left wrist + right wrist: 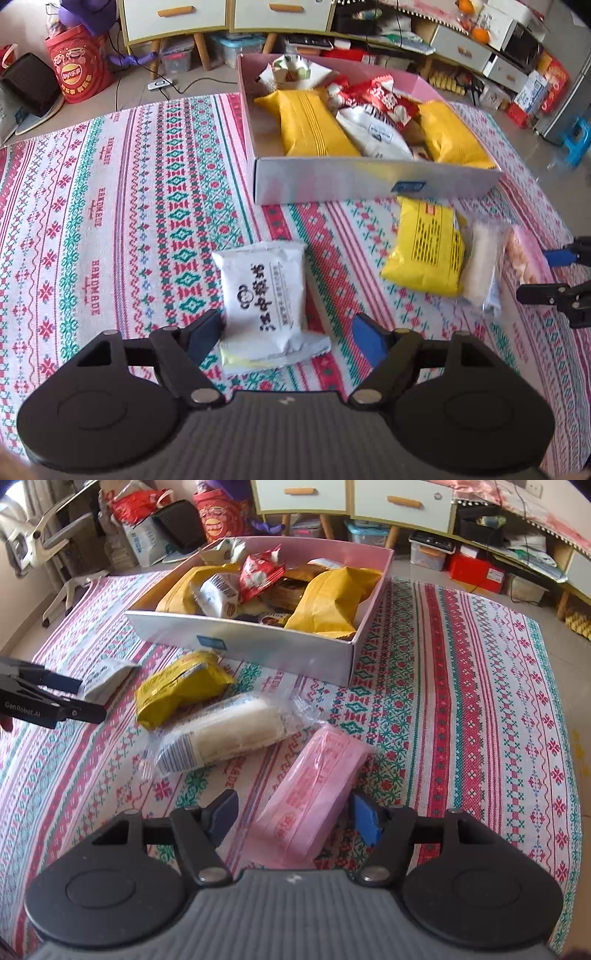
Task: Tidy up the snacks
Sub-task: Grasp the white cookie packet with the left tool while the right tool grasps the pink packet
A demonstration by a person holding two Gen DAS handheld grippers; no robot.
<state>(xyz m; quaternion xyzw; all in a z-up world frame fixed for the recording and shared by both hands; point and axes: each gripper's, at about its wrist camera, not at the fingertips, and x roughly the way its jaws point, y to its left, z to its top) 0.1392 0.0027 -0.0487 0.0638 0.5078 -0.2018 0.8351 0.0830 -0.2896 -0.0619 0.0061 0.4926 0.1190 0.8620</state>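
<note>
Left gripper (284,338): spread wide, low over the cloth (110,221), straddling the near end of the white pack (264,291); neither pad touches it.
White pack: flat on the cloth, left of the other loose snacks, near side of the box (369,181).
Yellow pack (181,690): on the cloth just before the box front.
Clear pack (225,731): beside the yellow pack, apparently touching it.
Pink pack (314,797): nearest the right gripper, lying at a slant.
Right gripper (295,818): wide, one finger on each side of the pink pack's near end, not yet closed.
Box: already piled with yellow, white and red packs.
Risk, left: pads close on the thin crimped edge only; pack may slip or swing out.
Risk, right: slick, slanted film may twist in the grip.
Risk, box: little free room; a dropped pack may slide off the pile.
</note>
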